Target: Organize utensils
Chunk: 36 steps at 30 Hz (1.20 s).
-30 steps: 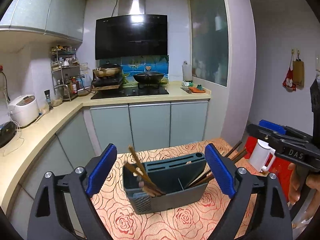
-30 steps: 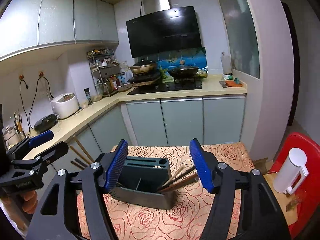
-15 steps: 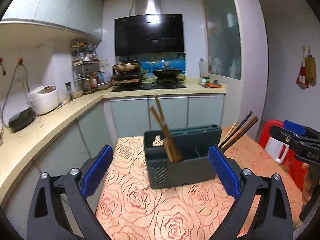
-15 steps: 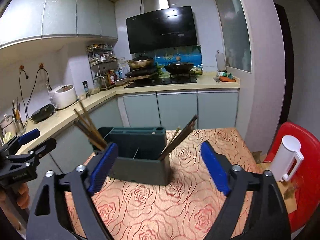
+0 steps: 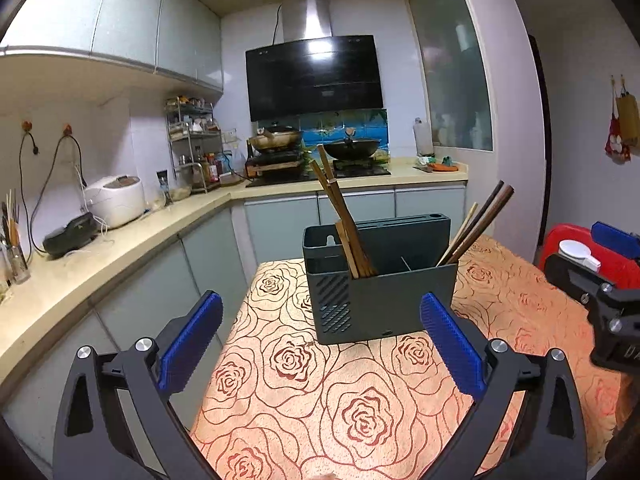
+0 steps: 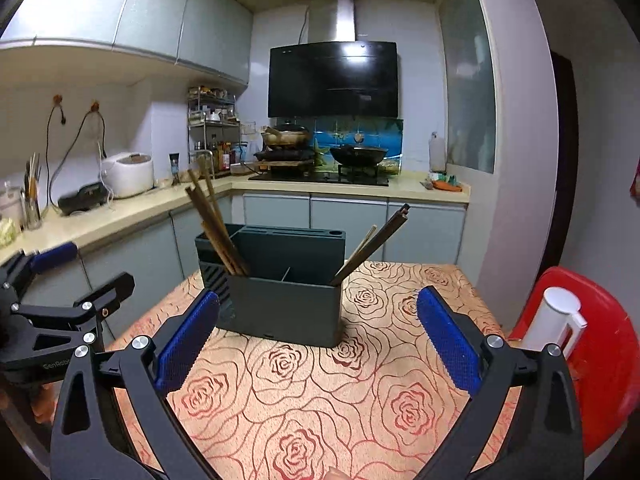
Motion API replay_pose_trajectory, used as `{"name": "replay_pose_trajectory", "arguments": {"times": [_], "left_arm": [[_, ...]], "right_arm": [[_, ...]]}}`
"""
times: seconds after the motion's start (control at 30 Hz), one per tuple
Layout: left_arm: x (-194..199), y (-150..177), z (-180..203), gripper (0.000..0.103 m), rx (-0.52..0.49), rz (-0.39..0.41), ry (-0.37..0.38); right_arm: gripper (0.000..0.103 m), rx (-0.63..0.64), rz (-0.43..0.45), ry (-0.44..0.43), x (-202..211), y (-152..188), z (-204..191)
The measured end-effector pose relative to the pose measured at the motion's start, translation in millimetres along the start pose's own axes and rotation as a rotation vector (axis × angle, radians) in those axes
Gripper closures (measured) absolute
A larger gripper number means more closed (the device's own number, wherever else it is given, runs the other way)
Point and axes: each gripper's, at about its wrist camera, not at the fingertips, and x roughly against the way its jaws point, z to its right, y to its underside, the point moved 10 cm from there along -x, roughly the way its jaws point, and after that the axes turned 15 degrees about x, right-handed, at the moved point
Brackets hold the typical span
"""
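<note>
While a rose-patterned counter (image 5: 304, 392) carries the utensil holder (image 6: 282, 304), both grippers' jaws have just opened wide, empty; only the left wrist view shows hanging cloths (image 5: 622, 128) at right.

We see our right gripper (image 6: 318, 334) with its blue pads spread wide over the rose-patterned table (image 6: 360, 420); its jaws have just been opening, and nothing sits between them. The dark utensil holder (image 6: 286, 304) stands near the table's far edge. One bundle of chopsticks (image 6: 214, 226) leans left out of its left compartment, another bundle (image 6: 370, 246) leans right out of its right end. Our left gripper (image 6: 52, 292) hangs off the table's left edge. A white jug (image 6: 554, 320) stands on a red chair (image 6: 608, 360) beside the right edge.
</note>
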Motion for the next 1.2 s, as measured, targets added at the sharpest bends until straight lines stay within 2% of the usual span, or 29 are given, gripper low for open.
{"name": "replay_pose_trajectory", "arguments": {"times": [0.37, 0.67, 1.2], "left_arm": [[6, 6, -5, 0.007, 0.028, 0.002, 0.013], [2, 15, -2, 0.007, 0.038, -0.022, 0.019], [0, 24, 2, 0.007, 0.028, -0.04, 0.03]], "right_arm": [[0.007, 0.02, 0.014, 0.04, 9, 9, -9], [0.007, -0.033, 0.002, -0.001, 4, 15, -6], [0.007, -0.04, -0.019, -0.022, -2, 20, -10]]}}
